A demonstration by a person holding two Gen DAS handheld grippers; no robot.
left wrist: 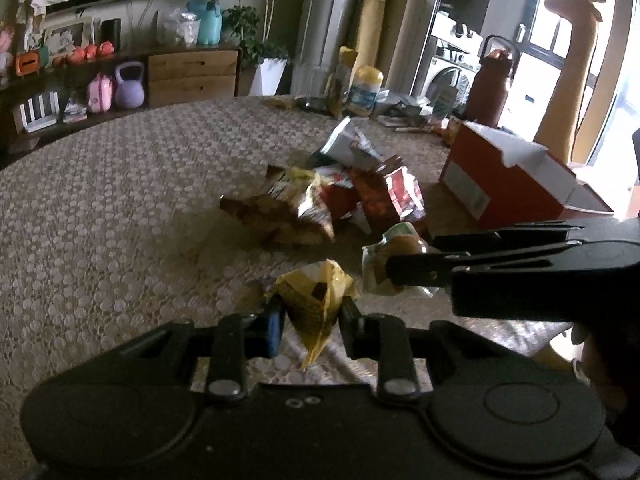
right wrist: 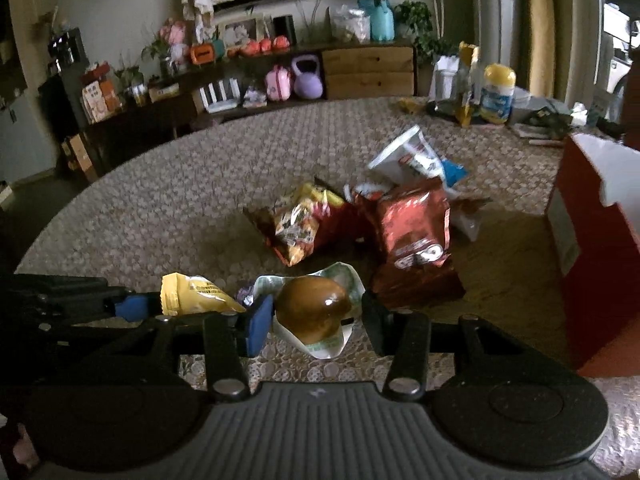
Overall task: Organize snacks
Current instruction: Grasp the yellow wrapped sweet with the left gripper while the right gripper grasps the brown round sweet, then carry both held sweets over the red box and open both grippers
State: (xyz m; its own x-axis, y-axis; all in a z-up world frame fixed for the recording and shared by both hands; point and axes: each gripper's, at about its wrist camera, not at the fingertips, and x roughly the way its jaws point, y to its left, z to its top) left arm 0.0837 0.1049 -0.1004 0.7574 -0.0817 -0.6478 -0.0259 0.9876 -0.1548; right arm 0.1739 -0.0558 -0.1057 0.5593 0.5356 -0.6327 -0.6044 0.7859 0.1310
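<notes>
Dark low sideboard point(right wrist: 248, 92) along far wall, with 2 wooden drawers point(right wrist: 368, 68). Potted plant point(left wrist: 260, 52) beside it. Daylight enters through window point(left wrist: 576, 20) at right; room otherwise dim.

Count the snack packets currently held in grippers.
2. The left gripper is shut on the yellow packet; the right gripper is shut on the clear-wrapped brown bun. Other packets lie piled, unheld.
</notes>
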